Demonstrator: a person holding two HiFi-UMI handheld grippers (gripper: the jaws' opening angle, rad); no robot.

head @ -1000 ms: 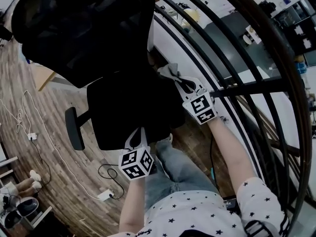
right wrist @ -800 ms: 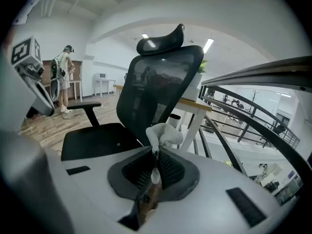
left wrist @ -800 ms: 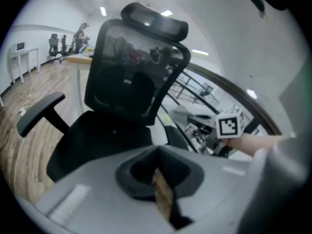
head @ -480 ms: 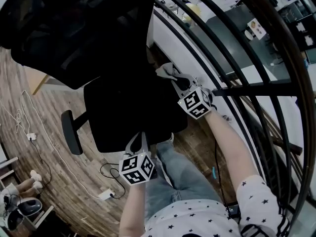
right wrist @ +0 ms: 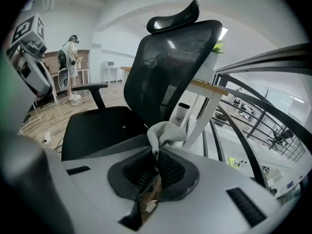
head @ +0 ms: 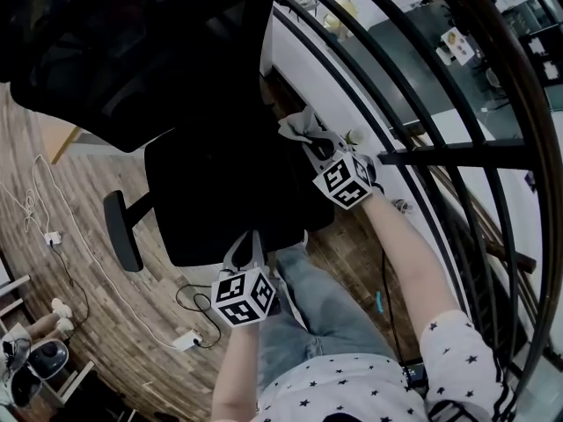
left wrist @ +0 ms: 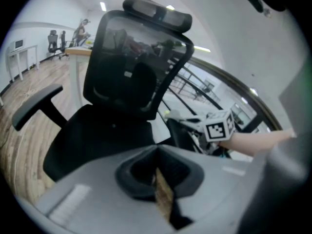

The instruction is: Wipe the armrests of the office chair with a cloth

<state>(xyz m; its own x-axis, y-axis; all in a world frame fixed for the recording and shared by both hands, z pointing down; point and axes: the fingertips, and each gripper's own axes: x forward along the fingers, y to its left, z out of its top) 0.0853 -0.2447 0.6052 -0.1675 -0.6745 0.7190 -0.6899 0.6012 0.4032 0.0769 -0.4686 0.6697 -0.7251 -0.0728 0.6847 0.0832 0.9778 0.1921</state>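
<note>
The black office chair (head: 229,192) stands in front of me, its mesh backrest (head: 132,51) at the top of the head view. Its left armrest (head: 121,231) sticks out over the wooden floor. My right gripper (head: 318,150) is at the seat's right side, shut on a grey cloth (head: 303,127). In the right gripper view the cloth (right wrist: 166,132) bunches at the jaw tips of the right gripper (right wrist: 157,153). The right armrest is hidden under cloth and gripper. My left gripper (head: 244,251) hovers at the seat's front edge. The left gripper (left wrist: 157,152) is shut on nothing.
A black curved railing (head: 422,104) runs close along the chair's right side. Cables and a power strip (head: 185,341) lie on the floor at lower left. A desk with a white leg (right wrist: 209,106) stands behind the chair. A person (right wrist: 70,57) stands far off.
My right gripper has shifted slightly up and left with the cloth, along the chair's right side. The left gripper has stayed at the seat's front edge.
</note>
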